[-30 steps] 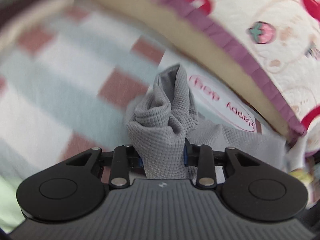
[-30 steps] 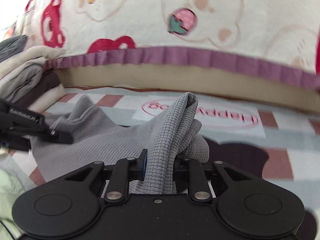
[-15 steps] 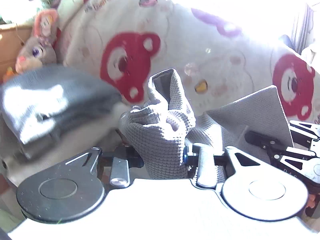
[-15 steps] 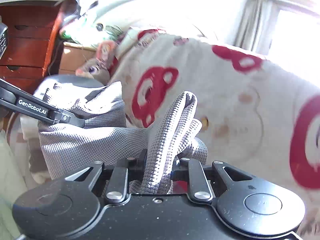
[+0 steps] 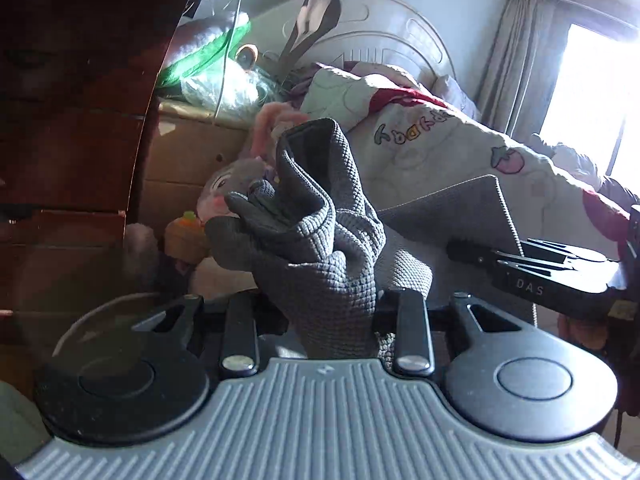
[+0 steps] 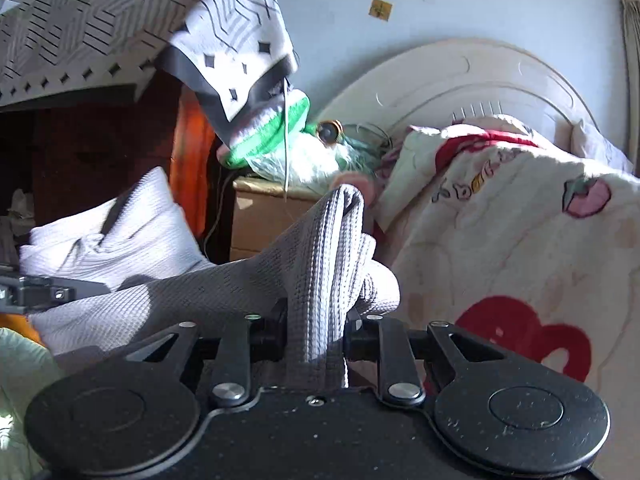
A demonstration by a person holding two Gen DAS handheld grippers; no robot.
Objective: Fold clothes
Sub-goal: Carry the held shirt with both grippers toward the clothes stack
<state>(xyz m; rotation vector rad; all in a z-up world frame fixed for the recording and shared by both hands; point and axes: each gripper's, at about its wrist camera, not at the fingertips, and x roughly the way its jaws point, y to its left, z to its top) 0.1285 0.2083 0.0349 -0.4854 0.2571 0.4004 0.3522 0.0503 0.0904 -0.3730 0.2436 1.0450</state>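
Left wrist view | quilt point(image 5: 460, 152) on bed | headboard point(image 5: 384, 48) | curtain point(image 5: 516, 60)

The grey waffle-knit garment point(image 5: 320, 248) is bunched between the fingers of the left gripper point(image 5: 332, 320), standing up in front of the camera. To its right, a flat corner of the same cloth meets the right gripper point(image 5: 532, 268). Behind the garment lies the cream quilt with red bear and strawberry prints point(image 5: 460, 152); behind that stands the pale arched headboard point(image 5: 384, 44). Left of the quilt sits the tan wooden bedside cabinet point(image 5: 188, 156), with the green-and-white plush toy point(image 5: 212, 68) on top.
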